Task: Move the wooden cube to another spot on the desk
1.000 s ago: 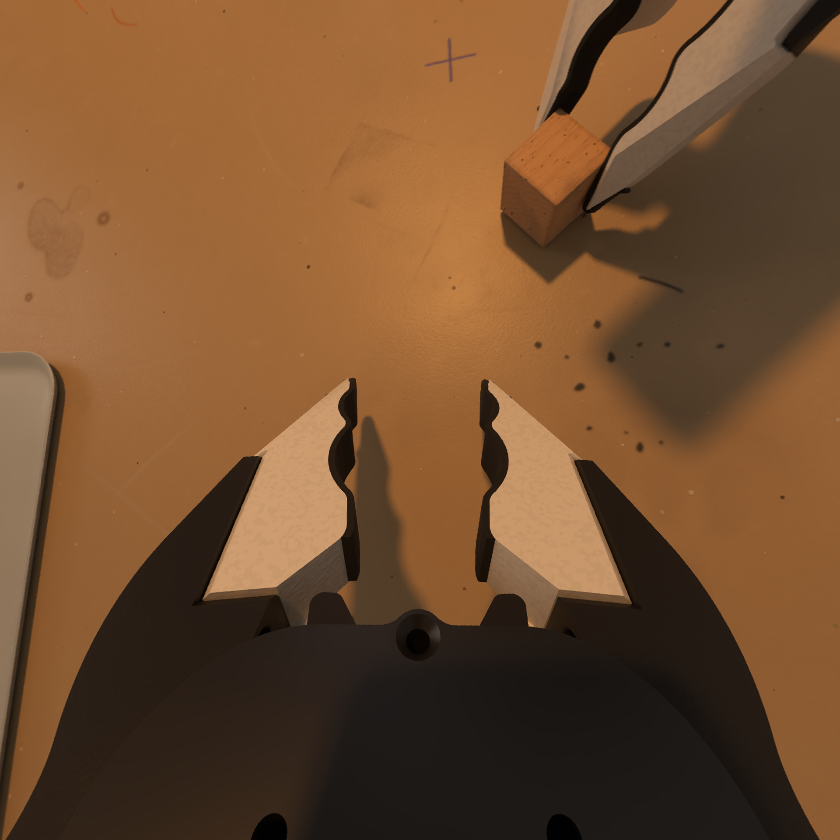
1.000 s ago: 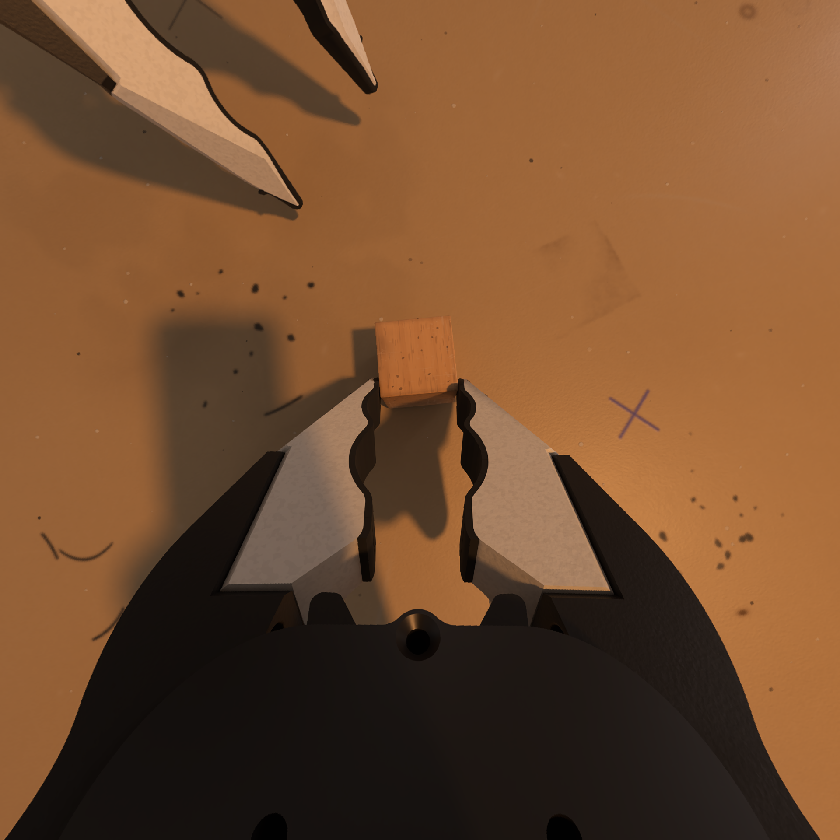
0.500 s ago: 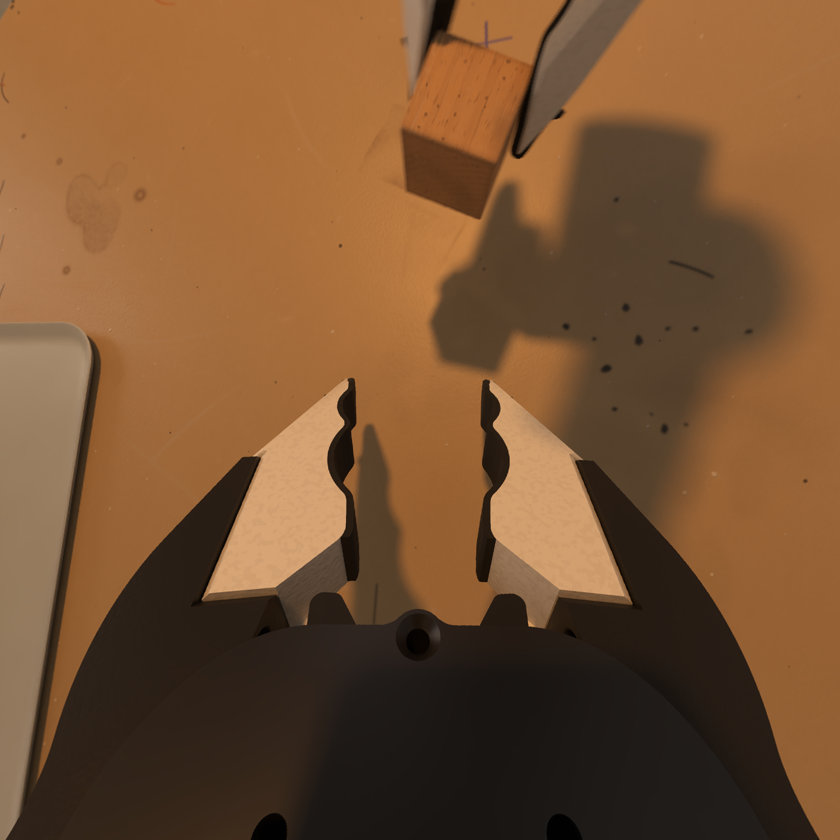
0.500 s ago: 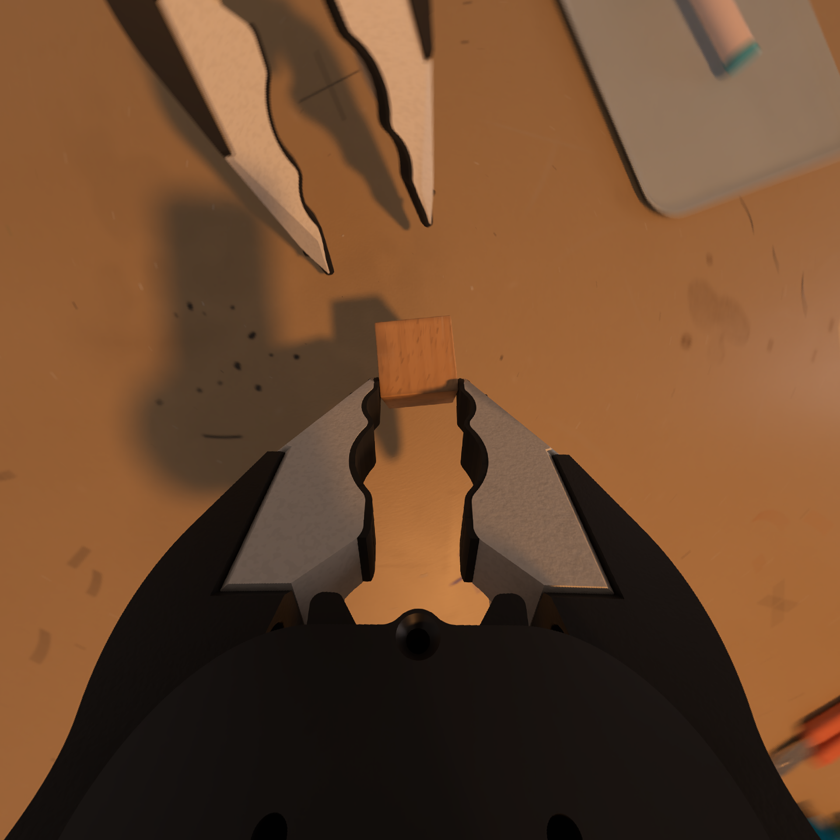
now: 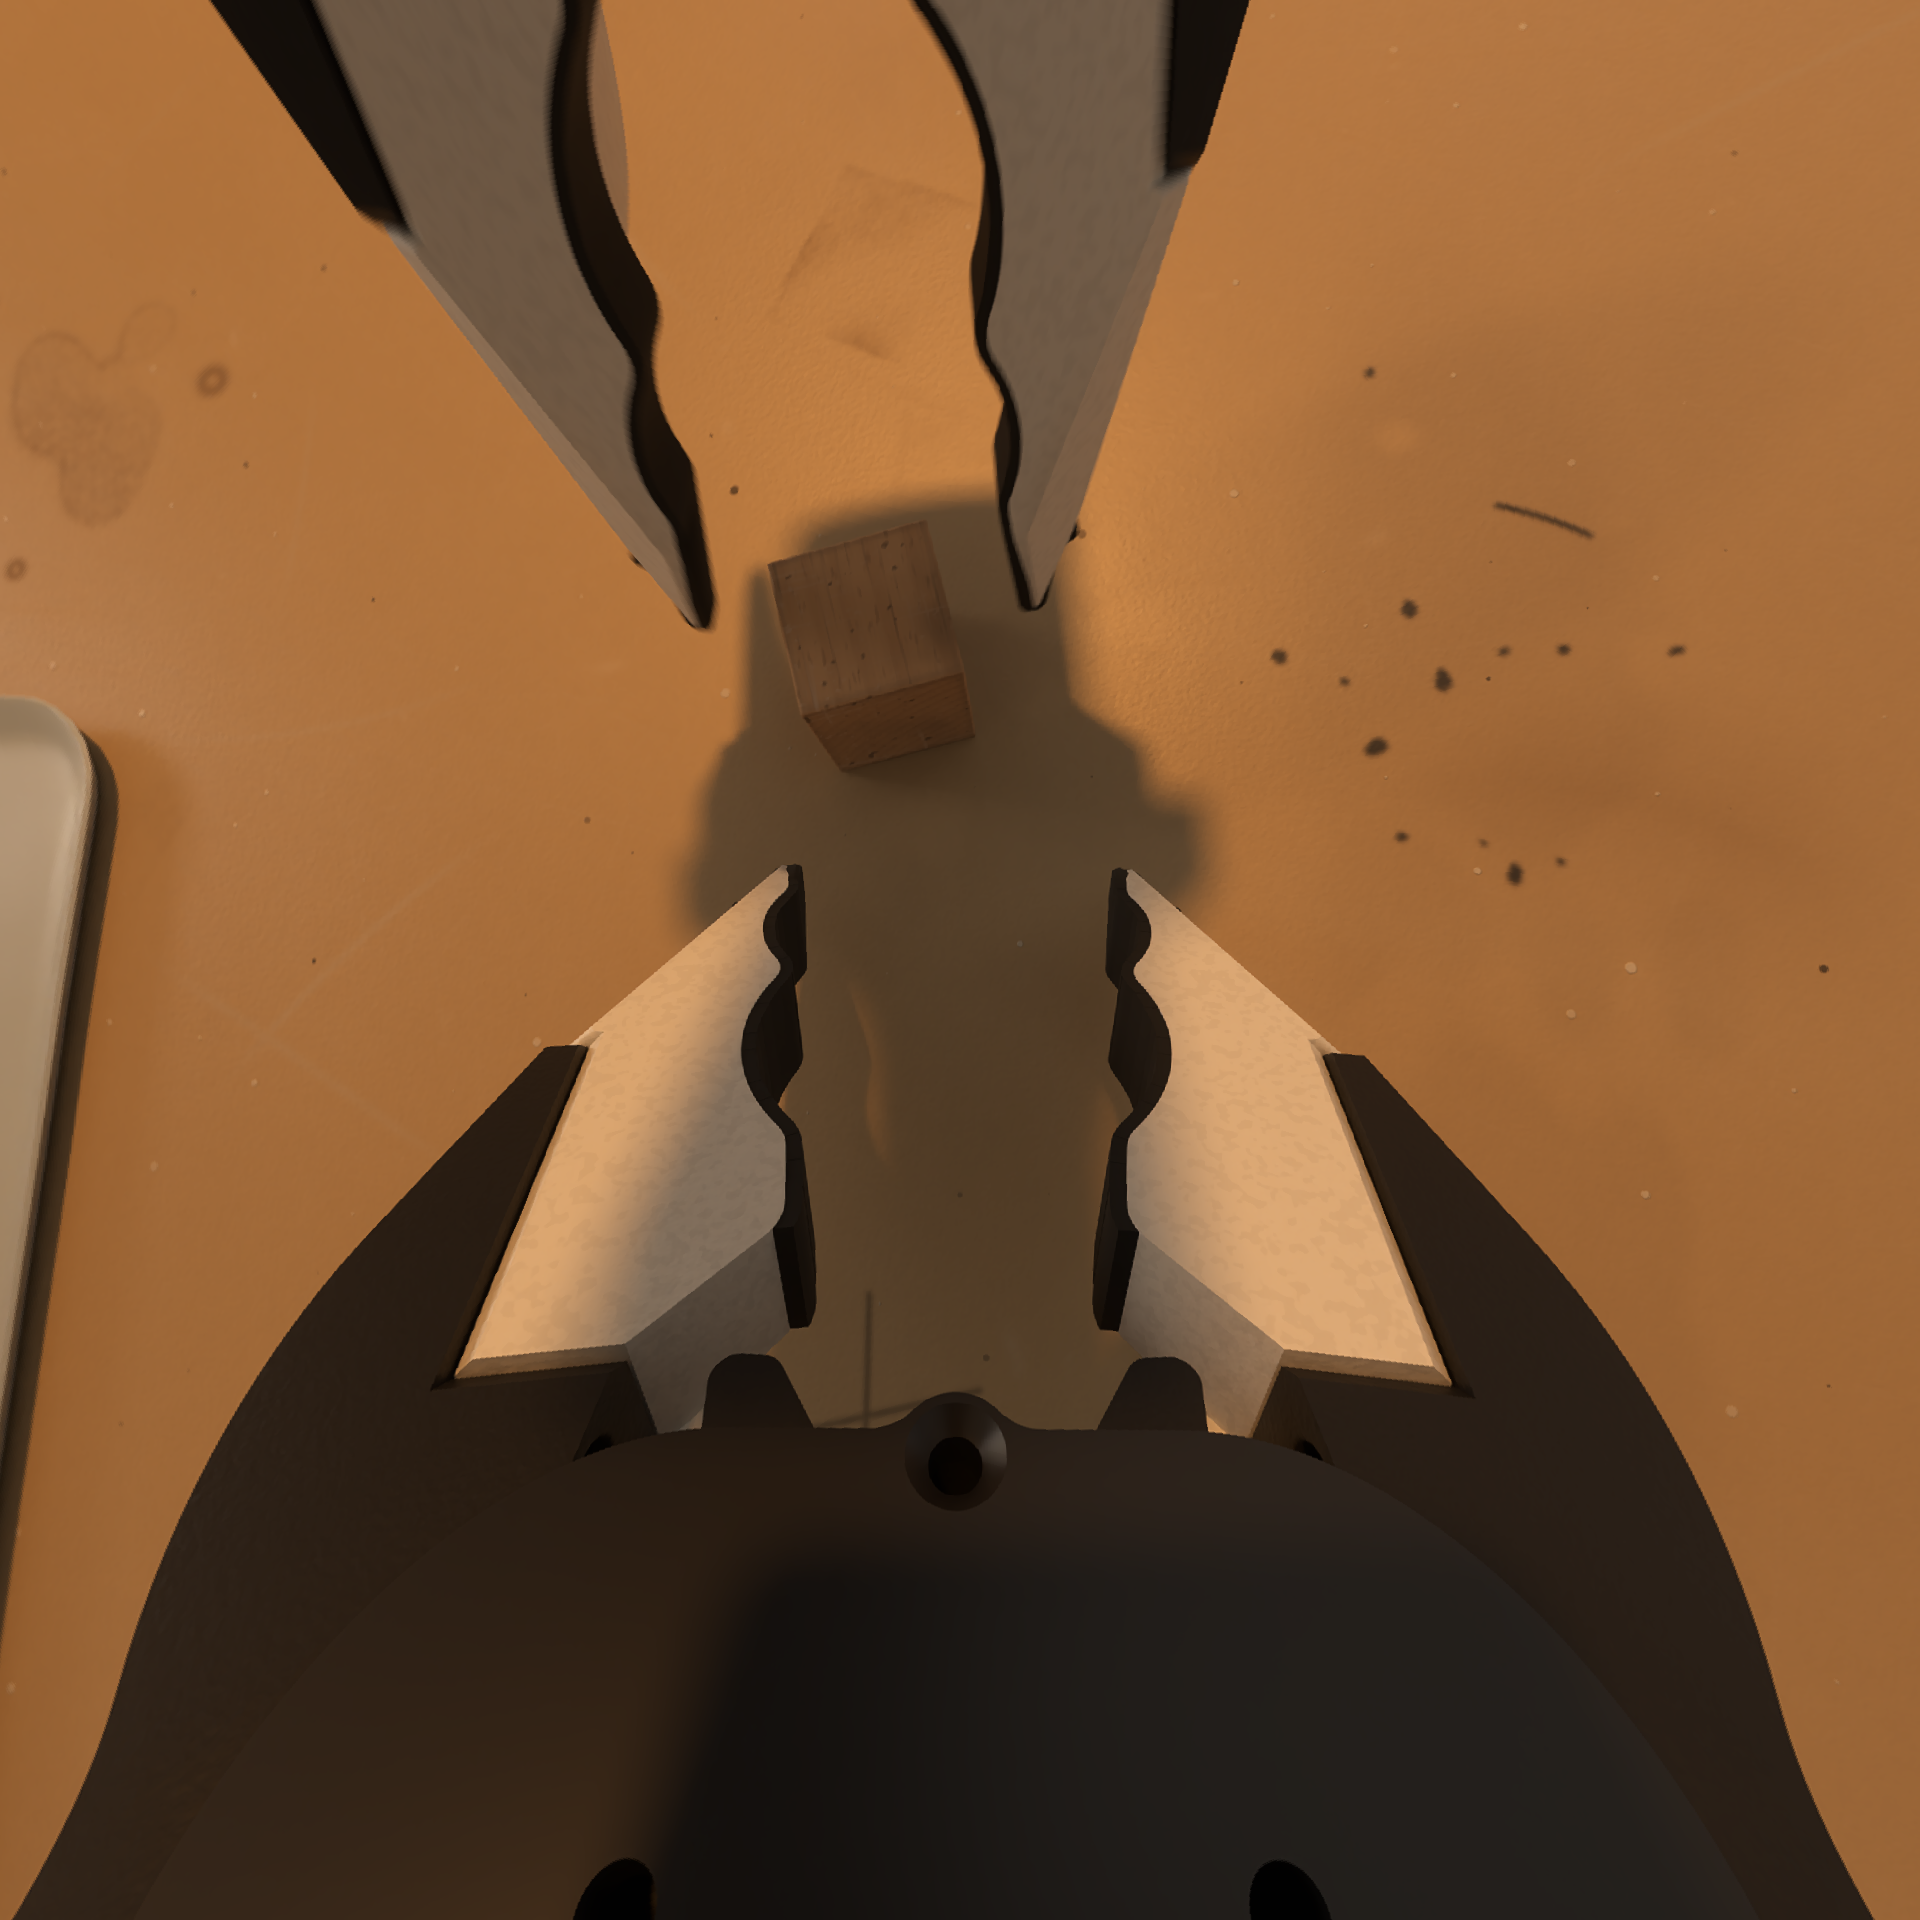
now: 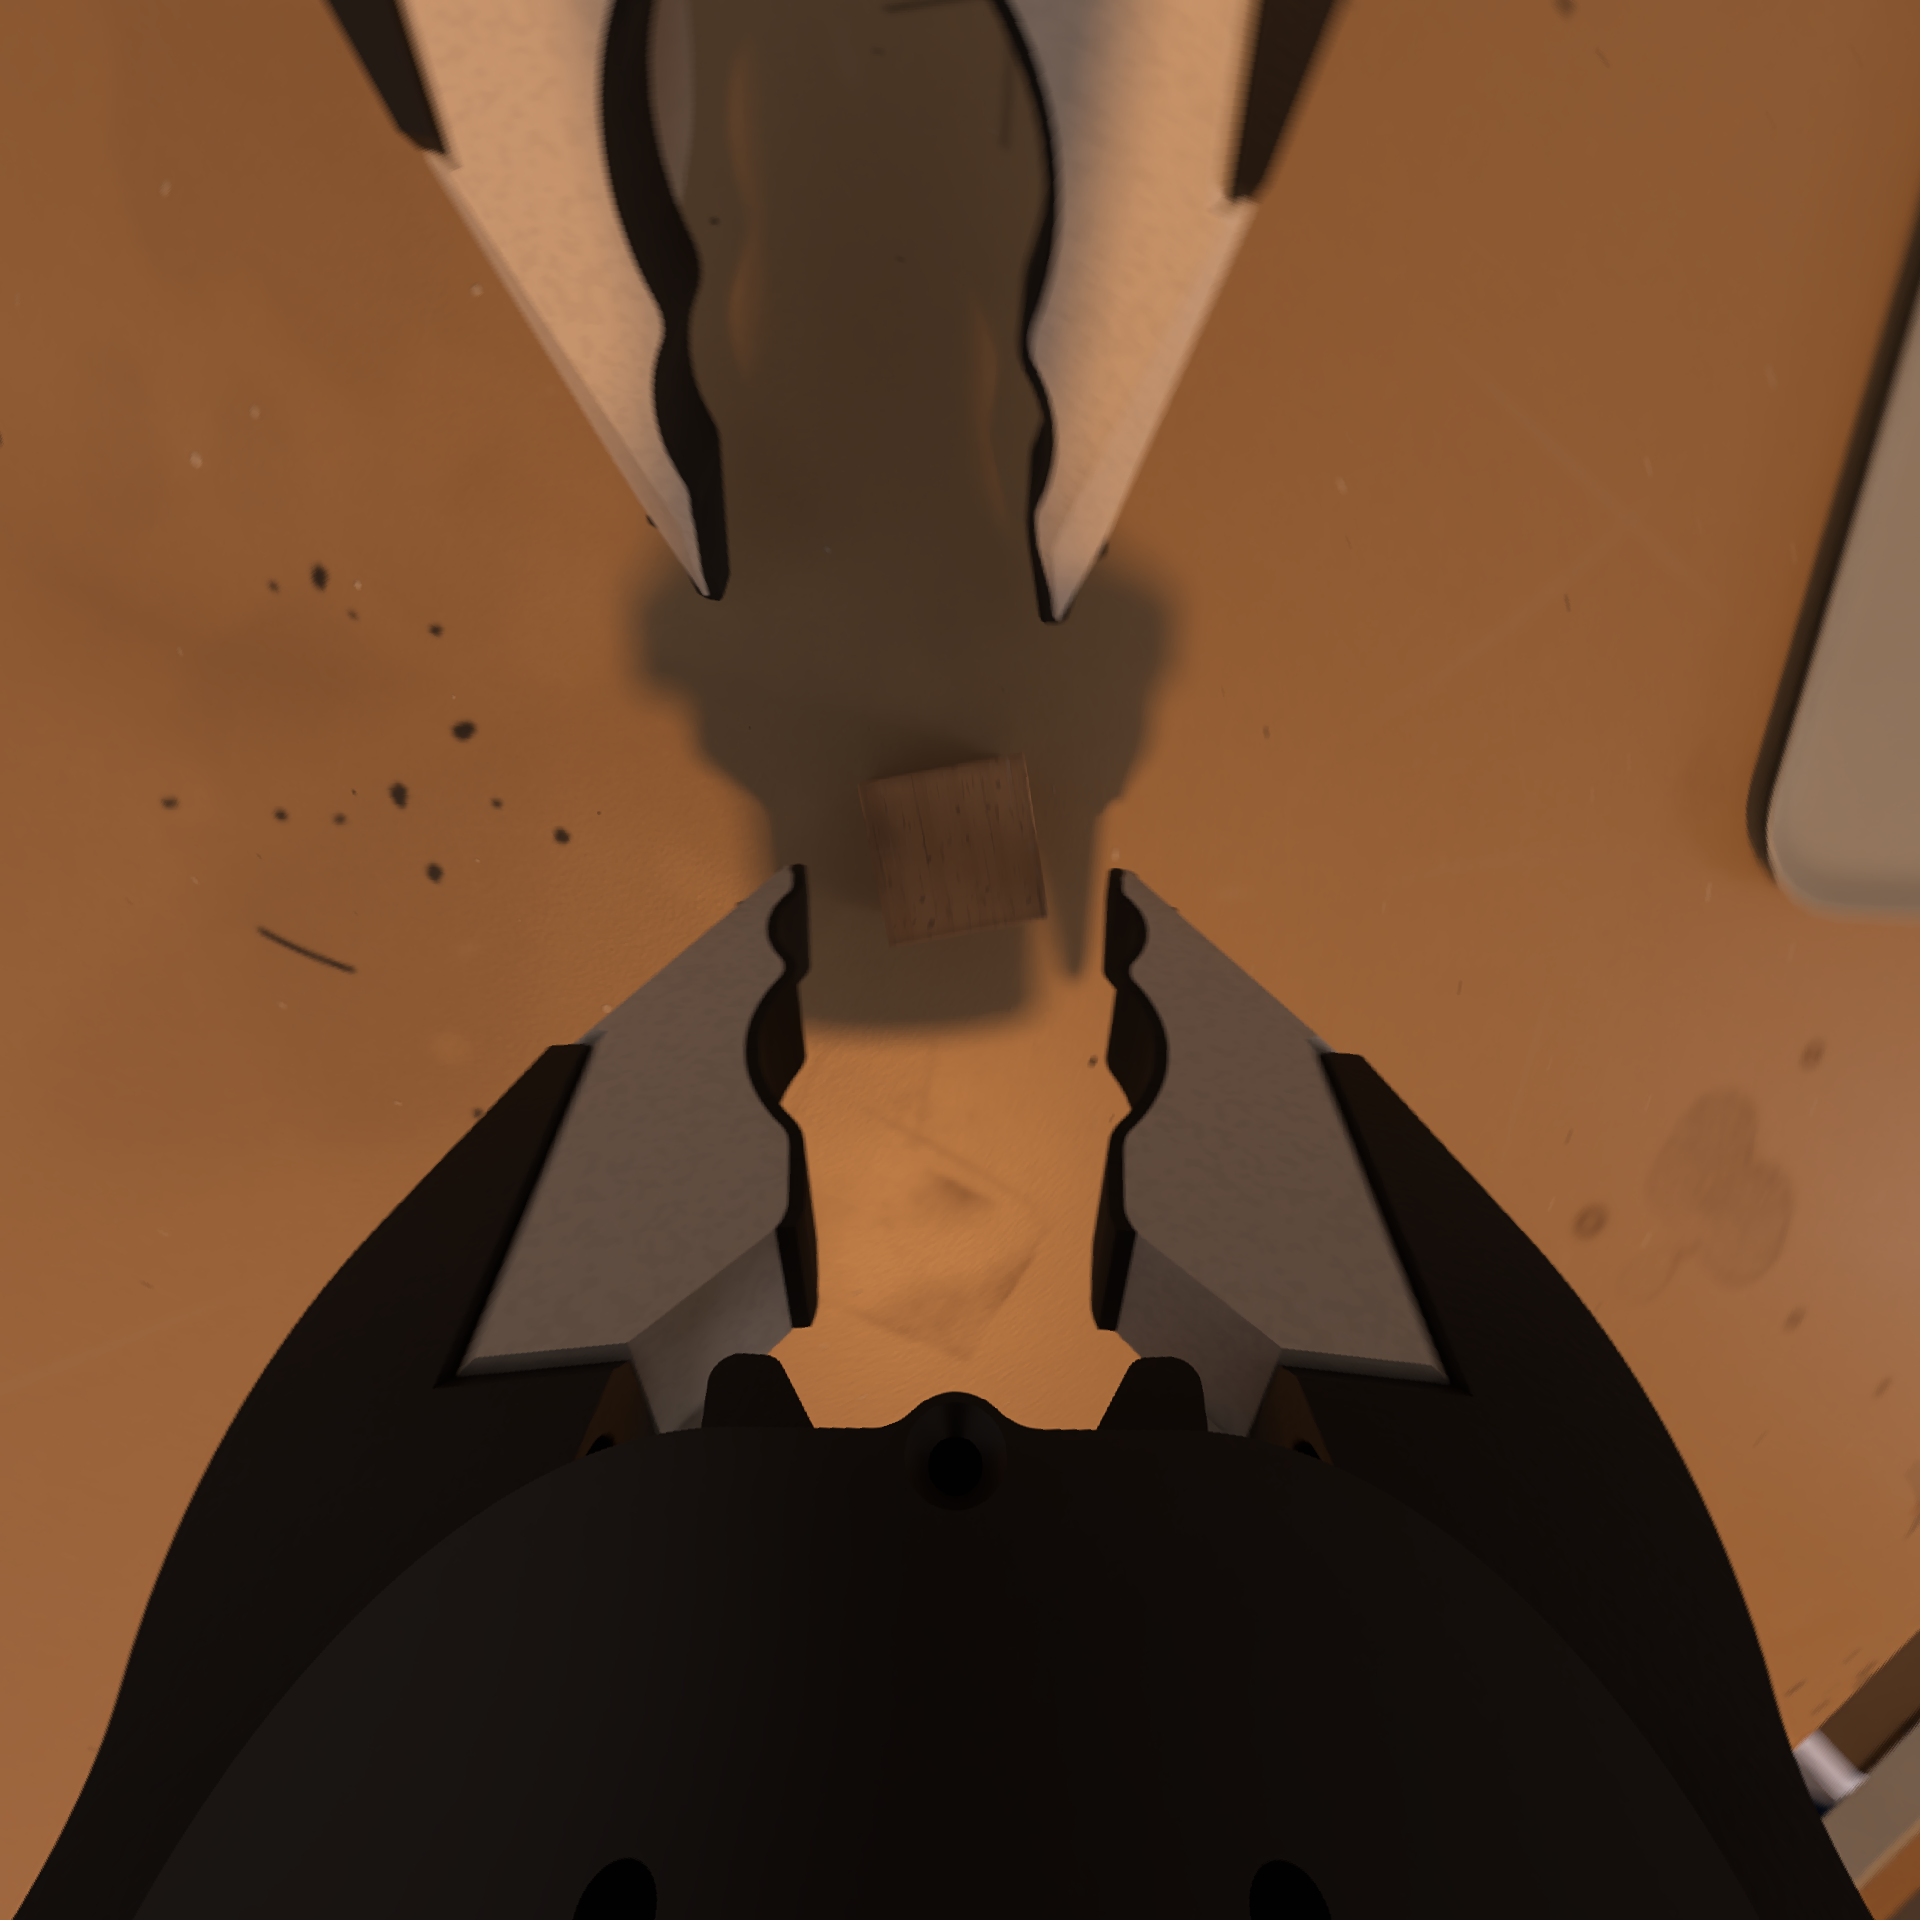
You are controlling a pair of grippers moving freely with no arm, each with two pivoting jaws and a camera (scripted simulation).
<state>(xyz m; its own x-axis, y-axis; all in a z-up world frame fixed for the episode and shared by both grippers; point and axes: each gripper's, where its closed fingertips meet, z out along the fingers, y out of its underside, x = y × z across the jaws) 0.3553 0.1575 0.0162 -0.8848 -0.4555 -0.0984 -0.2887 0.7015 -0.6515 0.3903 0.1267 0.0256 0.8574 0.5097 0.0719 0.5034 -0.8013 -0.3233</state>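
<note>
Right wrist view: we see the wooden cube [image 6: 956, 847] free on the desk [image 6: 312, 312], flanked by the right gripper [image 6: 956, 883], jaws apart, apparently releasing; left gripper [image 5: 956, 883] beyond, likewise parted.

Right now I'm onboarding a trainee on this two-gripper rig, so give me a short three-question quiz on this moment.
1. True or false: the right gripper is clamped on the wooden cube.
2. Multiple choice: where is the cube? A) on the grey tray B) on the desk, between the two grippers' fingertips C) gripped by the left gripper
3. Fill in: both grippers' jaws are ____.

Key:
1. False. Its jaws are spread, with a gap on each side of the cube.
2. B
3. open
</note>
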